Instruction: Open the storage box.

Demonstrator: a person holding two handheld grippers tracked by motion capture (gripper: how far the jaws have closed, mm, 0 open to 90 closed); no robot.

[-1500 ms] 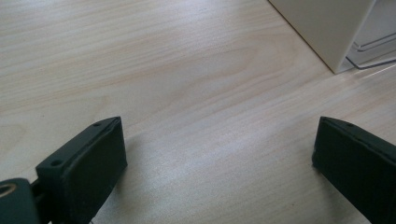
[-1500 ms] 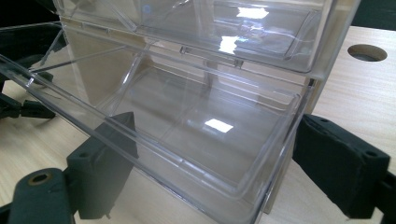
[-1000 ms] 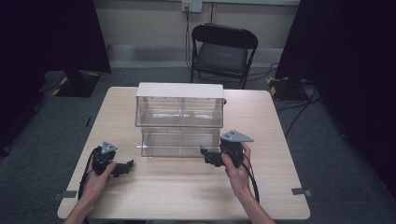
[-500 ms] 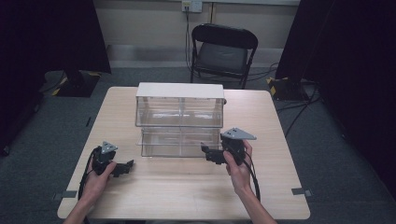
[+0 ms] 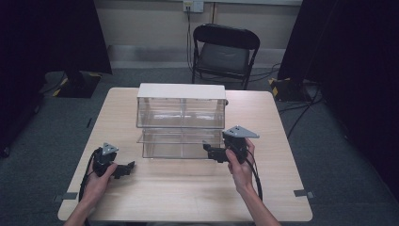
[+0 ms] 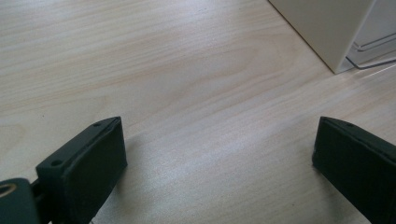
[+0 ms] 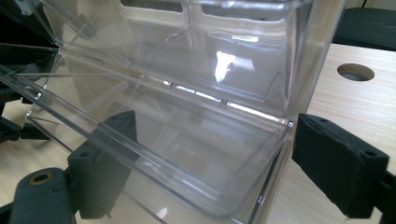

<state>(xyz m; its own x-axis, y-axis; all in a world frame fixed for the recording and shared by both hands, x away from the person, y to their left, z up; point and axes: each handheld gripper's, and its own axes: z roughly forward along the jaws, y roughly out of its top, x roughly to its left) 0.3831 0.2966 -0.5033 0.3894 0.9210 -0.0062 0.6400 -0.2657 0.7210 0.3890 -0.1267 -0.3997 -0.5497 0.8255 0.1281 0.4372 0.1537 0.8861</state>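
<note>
Both tongs stand wide apart and hold nothing. On the person's right side the right tongs (image 5: 210, 151) sit at the lower right front corner of the clear plastic drawer box (image 5: 181, 120), with the person's hand behind them; in the right gripper view one jaw lies behind the transparent open lower drawer (image 7: 187, 154) and the other stands outside its right wall, so the jaws straddle that corner, though whether either one touches the plastic cannot be told. The left tongs (image 5: 126, 168) rest low on the pale wooden worktop (image 5: 188, 188), well to the left of the box and nearer the person. In the left gripper view the jaws frame bare wood, and a white corner of the box (image 6: 327, 28) shows beyond them. The box stands mid-worktop, its lower drawer drawn toward the person. A black folding chair (image 5: 225, 49) stands beyond the far edge.
</note>
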